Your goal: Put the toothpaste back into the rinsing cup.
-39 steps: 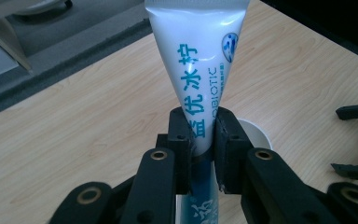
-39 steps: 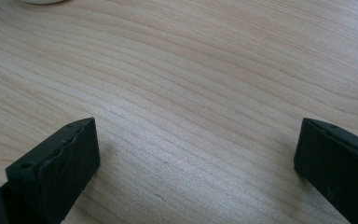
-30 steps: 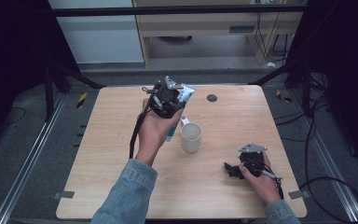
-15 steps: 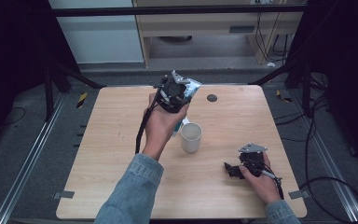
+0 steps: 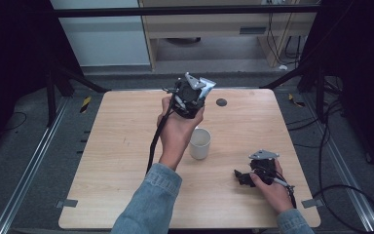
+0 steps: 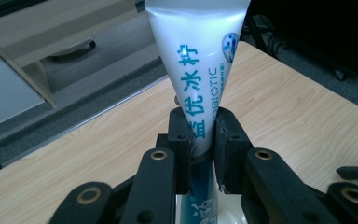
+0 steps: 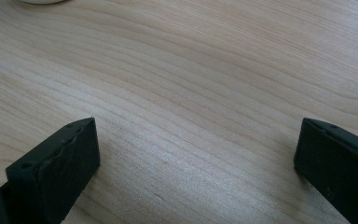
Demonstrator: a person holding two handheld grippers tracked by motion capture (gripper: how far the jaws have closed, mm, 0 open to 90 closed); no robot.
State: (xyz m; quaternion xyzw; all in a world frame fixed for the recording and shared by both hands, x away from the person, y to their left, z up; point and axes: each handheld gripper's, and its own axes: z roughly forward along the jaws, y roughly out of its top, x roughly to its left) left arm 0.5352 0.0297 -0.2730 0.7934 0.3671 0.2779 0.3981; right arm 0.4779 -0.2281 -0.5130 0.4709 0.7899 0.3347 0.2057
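Since the earlier frames, the left gripper [image 5: 191, 92] had carried the white plastic toothpaste tube with teal lettering [image 6: 200, 70] up and farther from the person, beyond the white ceramic cup [image 5: 199, 143]. Its jaws were clamped tight across the tube's narrow middle, probably so it could not slip. The right gripper [image 5: 253, 175] rested on the light wooden table [image 5: 121, 146], jaws spread wide and empty.
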